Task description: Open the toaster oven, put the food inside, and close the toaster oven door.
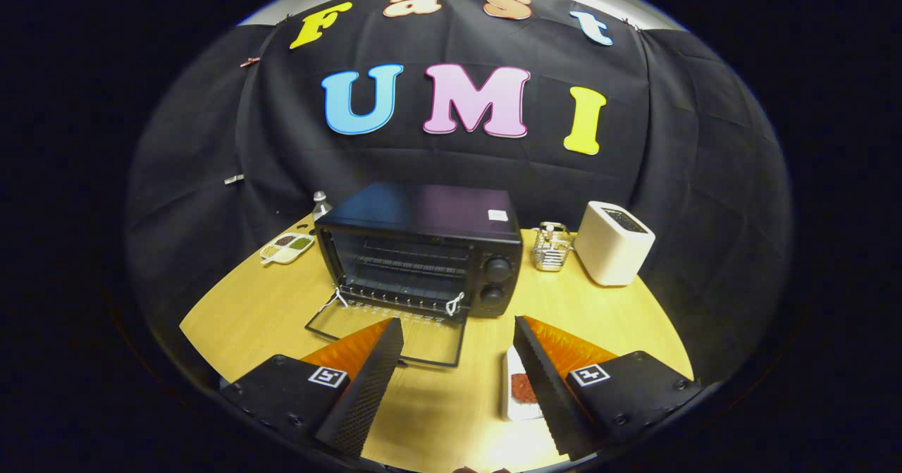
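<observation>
Desk (pixel 282 304) carries the toaster oven (pixel 423 247) at twelve o'clock beyond the tongs (pixel 458 360), its door (pixel 387 332) already lowered flat; tongs spread wide, holding nothing. Food (pixel 521 387) on its white tray (pixel 513 406) lies at four o'clock, against the right finger; judged best to swing right, centre the fingers over it, then close squarely.

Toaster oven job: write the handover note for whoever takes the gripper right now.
Gripper: open, fingers spread wide, holding nothing, just in front of the oven.
Toaster oven: on the wooden table, its door folded down flat toward the gripper, rack inside looks bare.
Food: a reddish piece on a white tray, on the table by the right finger, partly hidden behind it.
Done: door opened.
Left: pick up the food, put it on the rack, close the door.
Nearby: white toaster and wire holder right of the oven, divided dish to its left.
</observation>
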### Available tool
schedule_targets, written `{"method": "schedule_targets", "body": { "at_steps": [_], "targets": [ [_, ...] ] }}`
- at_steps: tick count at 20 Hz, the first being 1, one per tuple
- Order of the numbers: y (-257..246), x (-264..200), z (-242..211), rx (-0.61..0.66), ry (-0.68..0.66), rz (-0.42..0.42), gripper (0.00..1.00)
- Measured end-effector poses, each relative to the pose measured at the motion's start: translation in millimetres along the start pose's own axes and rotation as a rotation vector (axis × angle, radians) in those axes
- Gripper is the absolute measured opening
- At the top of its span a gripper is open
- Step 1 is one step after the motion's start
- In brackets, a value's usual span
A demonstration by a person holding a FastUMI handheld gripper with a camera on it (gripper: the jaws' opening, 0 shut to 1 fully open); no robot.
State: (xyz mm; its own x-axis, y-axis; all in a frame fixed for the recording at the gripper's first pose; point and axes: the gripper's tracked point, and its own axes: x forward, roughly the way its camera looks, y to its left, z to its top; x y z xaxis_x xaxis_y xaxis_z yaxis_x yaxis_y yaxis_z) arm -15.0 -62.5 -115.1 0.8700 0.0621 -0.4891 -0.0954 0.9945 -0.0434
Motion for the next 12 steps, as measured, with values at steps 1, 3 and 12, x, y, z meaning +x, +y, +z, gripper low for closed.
{"method": "schedule_targets", "body": {
  "at_steps": [1, 3, 12],
  "targets": [
    [-14, -1, 3, -0.001, -0.001, -0.002, 0.98],
    [-42, -1, 3, -0.008, 0.016, -0.009, 0.98],
    [-128, 16, -29, 0.049, 0.160, 0.078, 0.98]
  ]
}}
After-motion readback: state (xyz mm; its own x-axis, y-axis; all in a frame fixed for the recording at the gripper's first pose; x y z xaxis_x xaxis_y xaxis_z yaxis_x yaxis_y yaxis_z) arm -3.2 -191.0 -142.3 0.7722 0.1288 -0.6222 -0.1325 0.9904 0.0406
